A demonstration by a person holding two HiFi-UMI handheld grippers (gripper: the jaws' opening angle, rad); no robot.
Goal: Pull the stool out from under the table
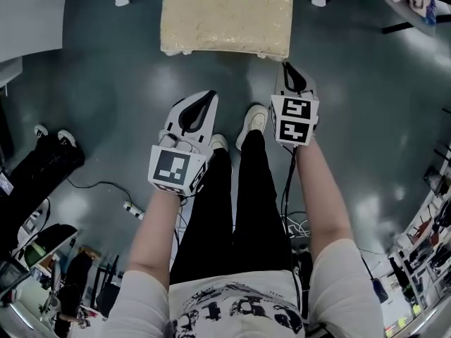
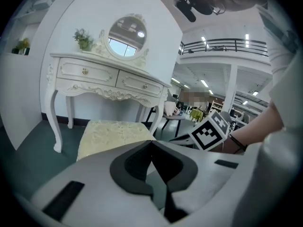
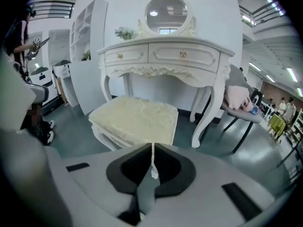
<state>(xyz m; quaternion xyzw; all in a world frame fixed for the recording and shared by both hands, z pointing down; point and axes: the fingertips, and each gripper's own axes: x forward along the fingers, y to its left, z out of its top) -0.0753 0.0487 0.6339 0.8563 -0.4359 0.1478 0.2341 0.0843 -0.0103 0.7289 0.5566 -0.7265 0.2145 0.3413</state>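
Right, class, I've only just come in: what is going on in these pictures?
A person stands holding a hand-held gripper in each hand. The left hand-held gripper and the right hand-held gripper both have their jaws together and hold nothing; neither touches the stool. The cream-cushioned stool stands on the floor in front of the white dressing table, seemingly clear of it, so the pulling-out looks done.
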